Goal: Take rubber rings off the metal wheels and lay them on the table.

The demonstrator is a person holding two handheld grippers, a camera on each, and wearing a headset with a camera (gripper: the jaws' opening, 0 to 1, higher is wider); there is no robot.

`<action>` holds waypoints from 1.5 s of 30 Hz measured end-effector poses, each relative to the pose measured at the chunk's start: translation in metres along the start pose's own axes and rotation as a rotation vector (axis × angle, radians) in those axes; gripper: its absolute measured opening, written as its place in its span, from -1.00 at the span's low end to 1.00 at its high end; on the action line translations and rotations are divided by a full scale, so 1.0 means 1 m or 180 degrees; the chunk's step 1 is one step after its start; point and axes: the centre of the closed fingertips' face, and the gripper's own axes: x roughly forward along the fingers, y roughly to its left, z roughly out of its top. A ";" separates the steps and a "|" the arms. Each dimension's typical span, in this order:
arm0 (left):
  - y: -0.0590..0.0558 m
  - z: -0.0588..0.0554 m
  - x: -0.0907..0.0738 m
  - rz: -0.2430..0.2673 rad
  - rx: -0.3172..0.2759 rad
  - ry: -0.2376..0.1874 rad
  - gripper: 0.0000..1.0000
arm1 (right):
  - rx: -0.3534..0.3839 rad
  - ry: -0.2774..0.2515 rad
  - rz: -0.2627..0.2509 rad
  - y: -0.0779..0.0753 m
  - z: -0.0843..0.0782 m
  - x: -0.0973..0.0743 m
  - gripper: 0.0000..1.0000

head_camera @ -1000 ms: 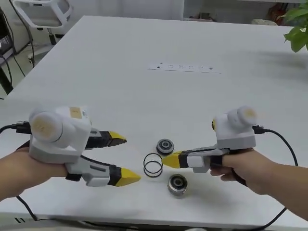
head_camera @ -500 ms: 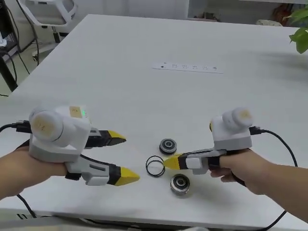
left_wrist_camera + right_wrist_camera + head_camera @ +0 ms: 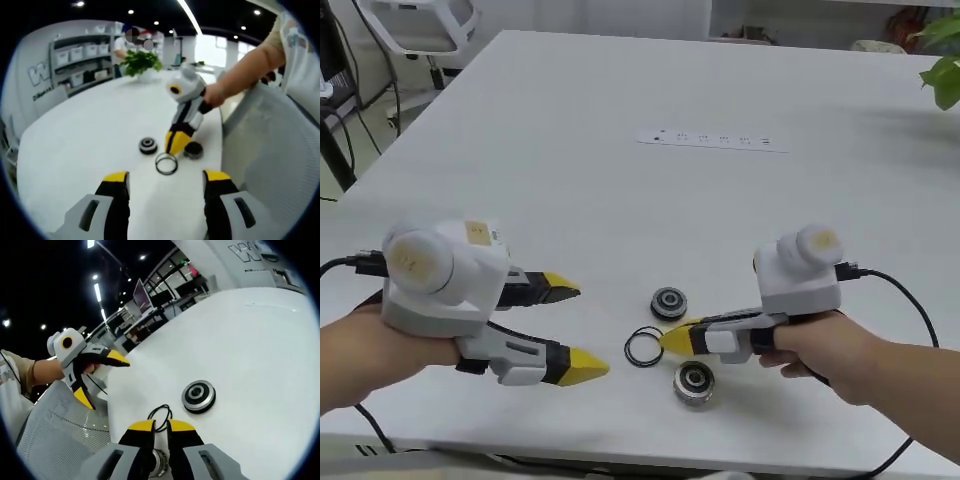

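Now, the right gripper [image 3: 670,340], jaws nearly closed against the 2 rubber rings [image 3: 642,347], could drag them; the left gripper [image 3: 578,328] gapes wide.

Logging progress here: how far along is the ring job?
Done: rings, seemingly two, lie on the table between far wheel and near wheel. In hand: right tongs closed at their edge; left tongs open, empty. Left: far wheel looks dark-rimmed, maybe still ringed.

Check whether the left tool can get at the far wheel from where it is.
Probably yes: the left tool is open and bare table lies between it and the far wheel. The right tool, tip by the loose rings, sits close beside that path.
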 end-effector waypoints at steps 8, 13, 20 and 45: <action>0.004 -0.002 0.000 0.0003 0.0002 0.0035 0.19 | -0.0082 -0.0044 -0.0040 -0.002 0.003 -0.004 -0.66; 0.005 0.000 0.001 0.0004 0.0007 0.0039 0.19 | -0.0124 -0.0148 -0.0039 -0.001 0.011 -0.011 -0.60; 0.007 0.005 0.003 -0.0001 0.0030 0.0036 0.19 | -0.0176 -0.0271 -0.0057 -0.001 0.019 -0.021 -0.52; 0.032 0.031 0.016 0.0076 0.0002 -0.0089 0.09 | -0.0450 -0.0557 -0.0280 -0.020 0.041 -0.047 -0.45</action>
